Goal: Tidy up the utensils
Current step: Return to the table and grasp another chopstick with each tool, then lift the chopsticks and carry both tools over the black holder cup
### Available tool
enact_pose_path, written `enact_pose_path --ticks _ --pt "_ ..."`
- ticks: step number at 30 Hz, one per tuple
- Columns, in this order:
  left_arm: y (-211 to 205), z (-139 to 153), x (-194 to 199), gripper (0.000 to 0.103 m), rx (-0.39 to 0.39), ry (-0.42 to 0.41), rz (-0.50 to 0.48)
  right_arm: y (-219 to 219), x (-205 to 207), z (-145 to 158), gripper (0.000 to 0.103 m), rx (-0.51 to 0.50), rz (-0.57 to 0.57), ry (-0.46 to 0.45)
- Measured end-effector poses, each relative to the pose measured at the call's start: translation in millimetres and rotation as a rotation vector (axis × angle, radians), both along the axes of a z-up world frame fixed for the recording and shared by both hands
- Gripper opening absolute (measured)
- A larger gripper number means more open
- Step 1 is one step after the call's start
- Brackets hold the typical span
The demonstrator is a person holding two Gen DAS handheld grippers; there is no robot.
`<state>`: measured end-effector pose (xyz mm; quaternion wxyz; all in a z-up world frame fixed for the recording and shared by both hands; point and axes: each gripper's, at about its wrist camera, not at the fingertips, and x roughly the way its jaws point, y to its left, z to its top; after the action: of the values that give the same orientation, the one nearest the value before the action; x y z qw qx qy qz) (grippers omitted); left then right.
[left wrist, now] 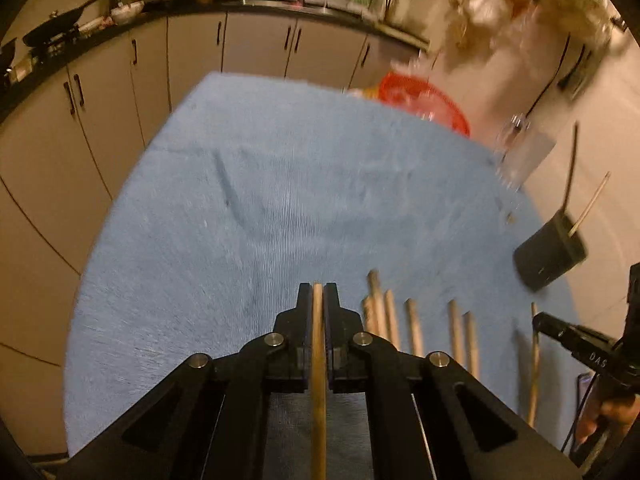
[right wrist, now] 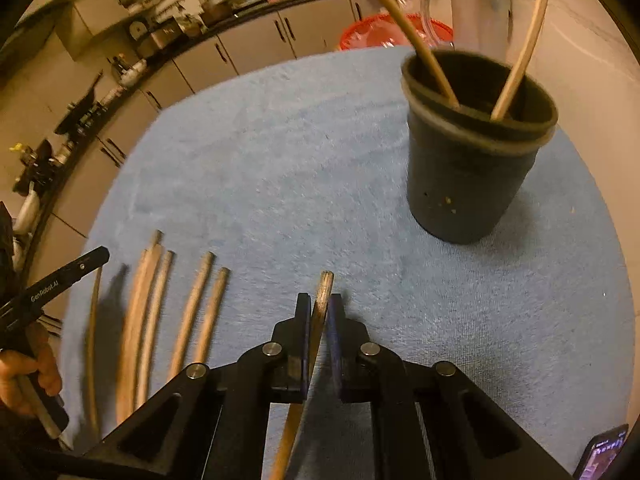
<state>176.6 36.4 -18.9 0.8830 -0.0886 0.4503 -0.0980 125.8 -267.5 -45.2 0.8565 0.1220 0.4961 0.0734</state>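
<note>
Chopstick in tongs, cloth open fwd.

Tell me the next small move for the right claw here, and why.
Probably lift and carry toward the dark cup. The right claw is already shut on a chopstick, the cup stands upright ahead on the blue cloth with two chopsticks in it, and several more lie loose.

Blue cloth covers the table. Red basket sits beyond its far edge. Clear glass jug stands near the far right edge. Phone, screen lit, lies at the near right corner. Cabinets under a cluttered counter behind.
</note>
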Motion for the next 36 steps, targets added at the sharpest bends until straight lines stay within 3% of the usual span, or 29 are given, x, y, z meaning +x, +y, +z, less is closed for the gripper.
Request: enact_pose_path --ticks 6,16,27,36 --pt "0 45 -16 0.005 -0.046 -0.132 0.009 3 -14 38 0.007 0.051 0.029 -0.107" --pt "-8 97 -38 0.005 -0.1 -0.311 -0.002 16 -45 107 0.007 0.071 0.1 -0.279" --pt "-11 126 -52 0.005 -0.113 -0.429 0.0 21 -55 138 0.007 0.053 0.138 -0.36" --pt "-24 140 -54 0.005 -0.069 -0.522 0.001 18 -58 157 0.006 0.032 0.14 -0.41"
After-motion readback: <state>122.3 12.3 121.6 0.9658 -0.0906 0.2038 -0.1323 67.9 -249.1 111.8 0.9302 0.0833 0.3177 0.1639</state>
